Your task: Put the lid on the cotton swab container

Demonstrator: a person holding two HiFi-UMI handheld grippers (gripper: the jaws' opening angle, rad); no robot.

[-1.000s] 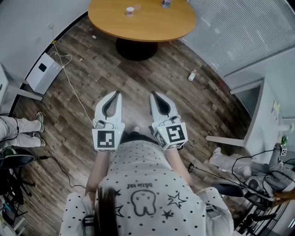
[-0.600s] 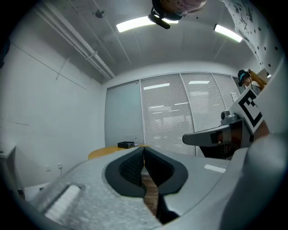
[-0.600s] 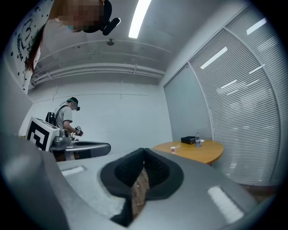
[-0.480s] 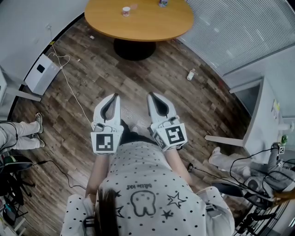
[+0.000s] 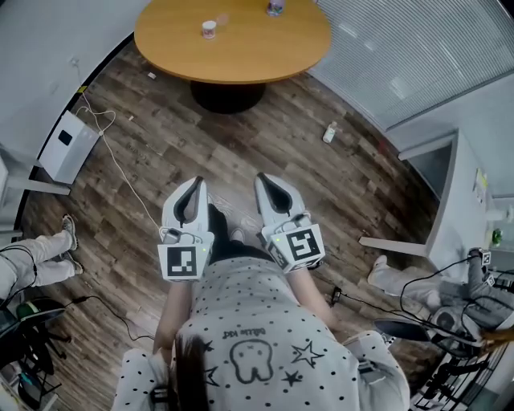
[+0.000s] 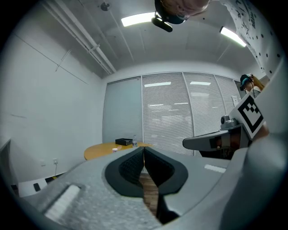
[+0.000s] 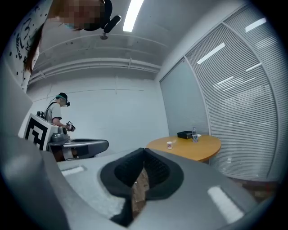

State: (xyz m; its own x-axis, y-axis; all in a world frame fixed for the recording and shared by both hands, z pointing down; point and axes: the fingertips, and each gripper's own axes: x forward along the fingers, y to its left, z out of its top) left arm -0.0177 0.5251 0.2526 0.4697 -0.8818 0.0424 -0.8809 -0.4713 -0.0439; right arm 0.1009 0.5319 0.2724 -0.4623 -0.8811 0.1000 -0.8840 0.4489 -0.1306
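Since a second ago the whole head view has slid: the round table [image 5: 241,56] now sits further left and shows more of its top, and both grippers have sunk a little lower in the picture. Neither has changed its pose or its grip. I read that as the person carrying me towards the table, not as any work on the task.

The left gripper [image 5: 198,182] is held out level in front of the body, its two fingers pressed together along their length with nothing between them; its own view shows only floor through the slit below the pads. The right gripper [image 5: 262,177] is the same: fingers closed tight and empty, pointing towards the table.

The small white pot [image 5: 210,29], which I take to be the cotton swab container, stands on the tabletop near its left part, well apart from both grippers. A bottle [image 5: 275,7] stands further right, at the far edge of the table. I cannot pick out the lid with any certainty from here; there is a faint pale patch just beside the pot, but it is too small to call.

So the task has not really started. By my judgement, the approach has to be finished first. Then both pairs of fingers must open, one to steady the pot and the other to take the lid. Finding that lid once I am closer is the first thing I would check.
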